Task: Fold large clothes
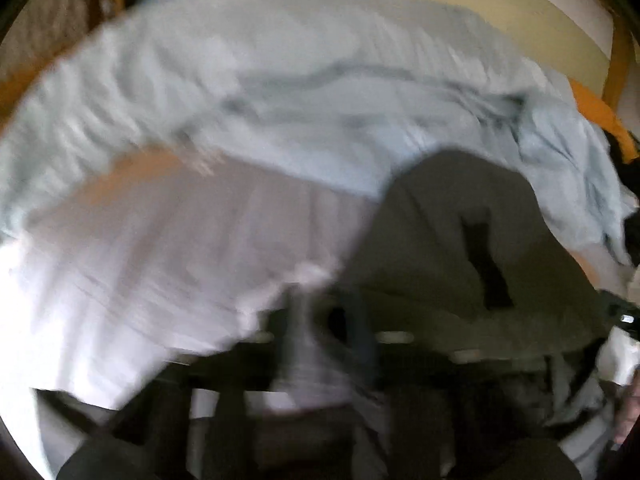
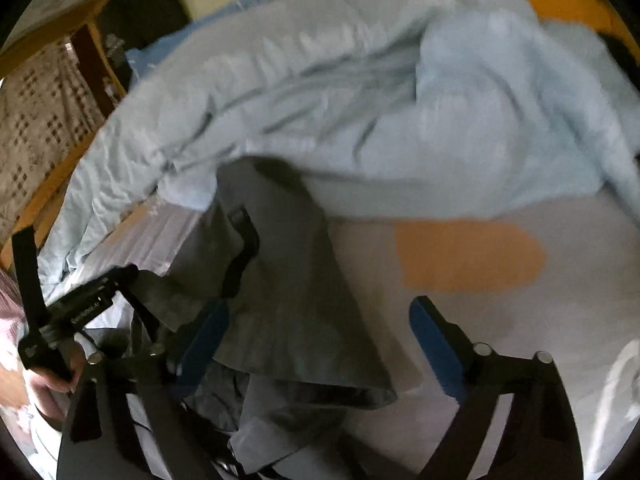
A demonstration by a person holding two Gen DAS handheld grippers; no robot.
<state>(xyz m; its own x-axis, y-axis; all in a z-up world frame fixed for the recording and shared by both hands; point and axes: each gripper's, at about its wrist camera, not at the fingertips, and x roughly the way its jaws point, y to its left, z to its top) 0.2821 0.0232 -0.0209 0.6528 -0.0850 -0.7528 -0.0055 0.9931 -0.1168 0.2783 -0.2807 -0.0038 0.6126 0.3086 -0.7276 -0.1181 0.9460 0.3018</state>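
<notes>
A dark grey garment [image 2: 288,288] with a black strap [image 2: 244,240] lies crumpled on the white sheet [image 2: 372,264] of a bed. In the right wrist view my right gripper [image 2: 320,344] stands open, and the garment's hem lies between its blue pads [image 2: 436,344], draped over the left one. My left gripper [image 2: 128,276] comes in from the left, with a corner of the grey cloth drawn out from its tip. The left wrist view is blurred. There the left gripper [image 1: 324,320] has its fingers close together at the edge of the grey garment [image 1: 460,248].
A rumpled light blue bedcover [image 2: 360,100] is heaped across the far half of the bed. An orange patch [image 2: 468,256] shows on the sheet. A wooden bed frame [image 2: 52,184] and patterned cloth [image 2: 36,120] lie at the left. A person's hand [image 2: 44,388] holds the left gripper.
</notes>
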